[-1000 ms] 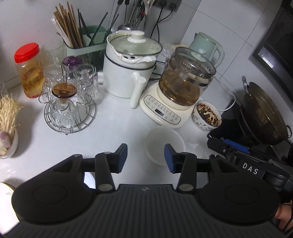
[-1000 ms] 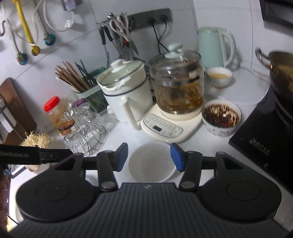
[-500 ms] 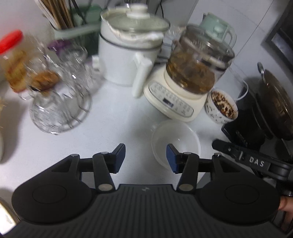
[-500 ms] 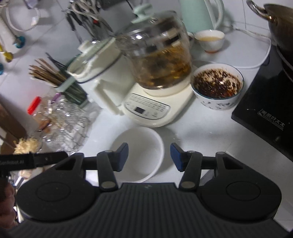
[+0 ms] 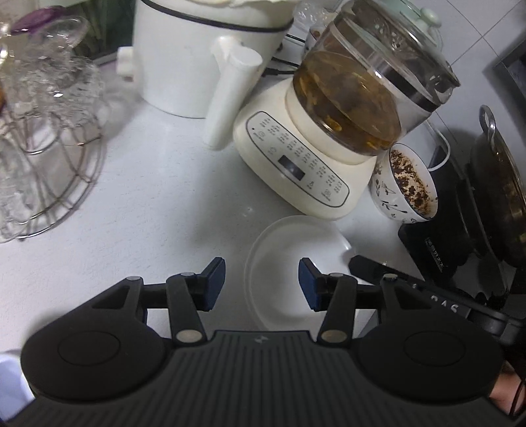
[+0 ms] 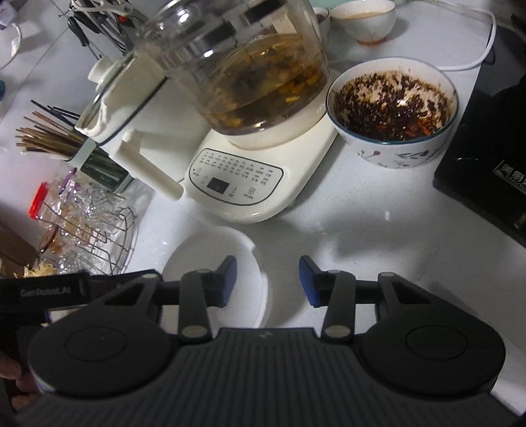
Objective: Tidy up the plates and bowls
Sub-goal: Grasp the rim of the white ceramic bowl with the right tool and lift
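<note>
An empty white bowl [image 5: 289,262] sits on the white counter in front of the glass kettle's base; it also shows in the right wrist view [image 6: 203,259]. My left gripper [image 5: 261,284] is open, its jaws straddling the bowl's left rim. My right gripper [image 6: 267,280] is open, its jaws straddling the bowl's right rim. A patterned bowl [image 6: 393,111] with dark residue stands to the right of the kettle, also in the left wrist view [image 5: 404,184]. A small cup [image 6: 363,16] with liquid stands far back.
A cream kettle base with a glass pot [image 5: 332,131] and a white cooker [image 5: 197,56] stand behind the bowl. A wire rack of glasses [image 5: 42,147] is at the left. A black induction hob [image 6: 486,164] with a wok [image 5: 499,184] is at the right.
Both grippers have moved forward and down towards the white bowl, which now lies partly between each pair of jaws. Both stay open. The bowl has not moved.
</note>
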### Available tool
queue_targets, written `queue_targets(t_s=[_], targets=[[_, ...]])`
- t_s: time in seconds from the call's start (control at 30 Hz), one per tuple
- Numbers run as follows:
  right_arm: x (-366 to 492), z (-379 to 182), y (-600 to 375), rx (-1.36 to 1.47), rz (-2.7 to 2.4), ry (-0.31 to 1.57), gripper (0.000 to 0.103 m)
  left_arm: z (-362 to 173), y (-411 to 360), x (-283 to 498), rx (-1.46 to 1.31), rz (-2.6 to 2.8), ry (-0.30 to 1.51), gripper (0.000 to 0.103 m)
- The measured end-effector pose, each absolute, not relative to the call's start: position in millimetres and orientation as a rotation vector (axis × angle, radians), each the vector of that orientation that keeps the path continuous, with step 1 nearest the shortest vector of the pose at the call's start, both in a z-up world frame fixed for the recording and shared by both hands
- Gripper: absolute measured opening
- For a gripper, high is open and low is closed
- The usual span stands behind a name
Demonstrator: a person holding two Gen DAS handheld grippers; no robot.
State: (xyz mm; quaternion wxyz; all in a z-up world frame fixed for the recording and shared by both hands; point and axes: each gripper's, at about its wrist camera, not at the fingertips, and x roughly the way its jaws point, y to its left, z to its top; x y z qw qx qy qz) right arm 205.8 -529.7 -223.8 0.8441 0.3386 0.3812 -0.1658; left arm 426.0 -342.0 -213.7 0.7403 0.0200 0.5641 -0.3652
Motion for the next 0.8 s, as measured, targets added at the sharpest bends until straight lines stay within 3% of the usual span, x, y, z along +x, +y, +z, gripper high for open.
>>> queue_targets(t_s=[0.1, 0.27, 0.5, 0.8], targets=[[208.9, -232.4, -531.5, 0.737, -0.342, 0.824, 0.035, -226.8, -344.6, 432.9, 0.027, -0.772, 1.278, 0.053], [210.1, -240.9, -533.3, 0.765, -0.322, 0.838, 0.028, -240.5, -346.7, 433.3, 0.03, -0.761, 1.309, 0.04], [214.6, -245.7, -527.2, 0.764, -0.271, 0.851, 0.012, -249.4, -341.6, 431.4, 0.001, -0.71, 1.316, 0.01], [212.3, -238.6, -523.8, 0.741, -0.251, 0.846, 0.01, -240.5, -333.7, 423.3, -0.007, -0.738, 1.303, 0.007]])
